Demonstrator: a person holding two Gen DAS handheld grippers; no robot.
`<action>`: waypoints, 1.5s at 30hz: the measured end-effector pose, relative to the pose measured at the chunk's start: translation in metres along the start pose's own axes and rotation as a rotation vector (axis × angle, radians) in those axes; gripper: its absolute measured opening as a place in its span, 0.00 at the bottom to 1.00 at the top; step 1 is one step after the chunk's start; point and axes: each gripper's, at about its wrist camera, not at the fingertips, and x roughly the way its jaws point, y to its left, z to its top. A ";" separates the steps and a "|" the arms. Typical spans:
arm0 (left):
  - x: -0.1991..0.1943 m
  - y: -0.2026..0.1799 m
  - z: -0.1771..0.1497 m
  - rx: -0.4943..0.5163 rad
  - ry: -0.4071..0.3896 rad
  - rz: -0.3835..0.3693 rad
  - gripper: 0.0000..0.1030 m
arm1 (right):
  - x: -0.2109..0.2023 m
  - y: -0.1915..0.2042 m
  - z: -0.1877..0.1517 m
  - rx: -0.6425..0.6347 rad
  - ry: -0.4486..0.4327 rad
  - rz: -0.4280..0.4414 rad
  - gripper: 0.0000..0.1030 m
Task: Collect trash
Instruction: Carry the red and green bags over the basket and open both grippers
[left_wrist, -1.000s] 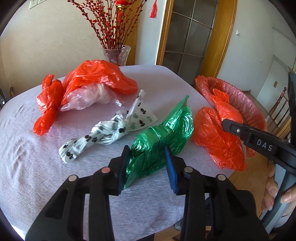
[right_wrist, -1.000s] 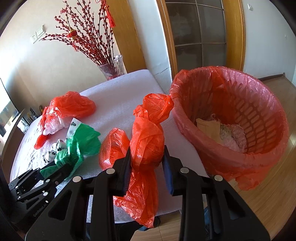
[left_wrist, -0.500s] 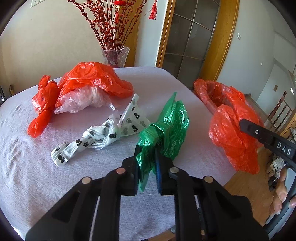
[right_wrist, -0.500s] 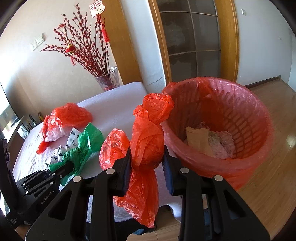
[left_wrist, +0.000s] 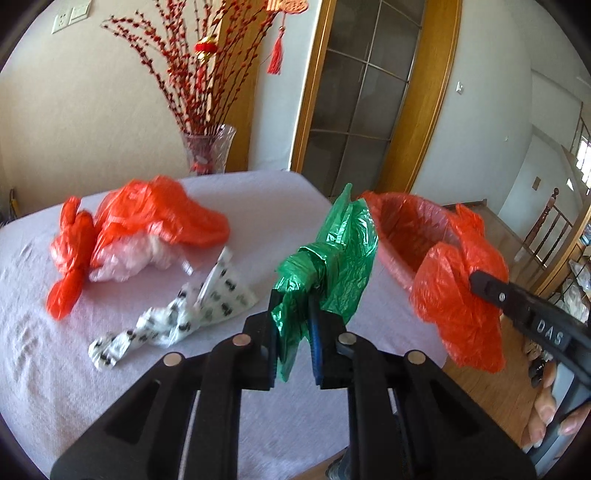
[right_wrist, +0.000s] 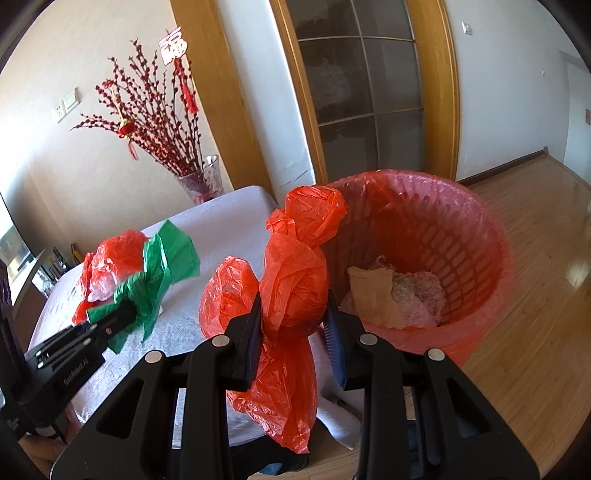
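My left gripper (left_wrist: 293, 325) is shut on a crumpled green plastic bag (left_wrist: 332, 254) and holds it above the table; the bag also shows in the right wrist view (right_wrist: 159, 273). My right gripper (right_wrist: 293, 317) is shut on a knotted orange plastic bag (right_wrist: 295, 273), held in the air beside the table edge, just left of the red-lined trash basket (right_wrist: 476, 236). In the left wrist view that orange bag (left_wrist: 454, 291) hangs in front of the basket (left_wrist: 402, 225). A white bag with black prints (left_wrist: 177, 321) and an orange-and-clear bag pile (left_wrist: 140, 229) lie on the table.
The round table has a pale cloth (left_wrist: 55, 369). A glass vase with red branches (left_wrist: 208, 151) stands at its far edge. The basket holds paper and crumpled trash (right_wrist: 395, 295) and stands on the wooden floor (right_wrist: 535, 332). A glazed door (left_wrist: 365, 110) is behind.
My left gripper closed on the green bag and lifted it off the table toward the basket. My right gripper carried the orange bag up, closer to the basket.
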 end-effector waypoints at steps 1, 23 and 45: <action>0.001 -0.005 0.004 0.006 -0.007 -0.004 0.14 | -0.002 -0.002 0.001 0.000 -0.004 -0.005 0.30; 0.018 -0.087 0.043 0.113 -0.047 -0.091 0.14 | -0.019 -0.049 0.016 0.073 -0.071 -0.111 0.30; 0.099 -0.145 0.075 0.124 0.042 -0.221 0.15 | -0.007 -0.114 0.043 0.158 -0.117 -0.192 0.30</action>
